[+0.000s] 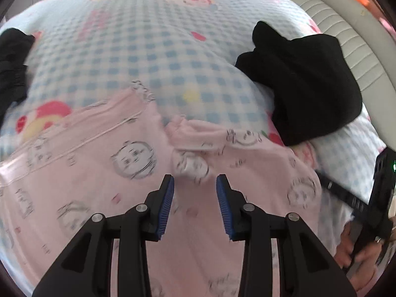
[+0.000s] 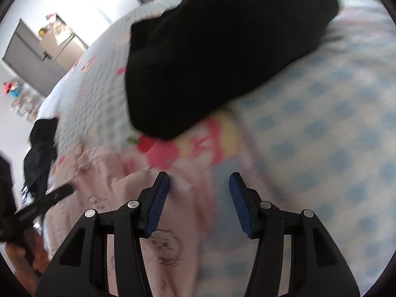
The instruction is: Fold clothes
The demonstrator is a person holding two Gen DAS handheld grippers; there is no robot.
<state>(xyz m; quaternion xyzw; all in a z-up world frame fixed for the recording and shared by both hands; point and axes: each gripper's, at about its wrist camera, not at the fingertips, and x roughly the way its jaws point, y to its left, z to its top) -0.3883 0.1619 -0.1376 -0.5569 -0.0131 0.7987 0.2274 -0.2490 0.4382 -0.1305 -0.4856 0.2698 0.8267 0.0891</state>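
Pink garment (image 1: pixel 104 163) lies spread, unfolded, near the bed's (image 1: pixel 153 49) front edge; we hold left tool (image 1: pixel 195 205) and right tool (image 2: pixel 199 203) apart, empty. Folding remains.

Pink printed garment (image 1: pixel 104 173) flat on bed

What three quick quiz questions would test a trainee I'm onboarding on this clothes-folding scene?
1. True or false: the left gripper is clamped on the pink garment.
2. Which garment lies beyond the right gripper? A) folded black garment B) white towel
3. What pattern has the bedspread?

Key: 1 false, its jaws stand open with nothing held. 2 A. 3 blue-and-white check with cartoon prints.
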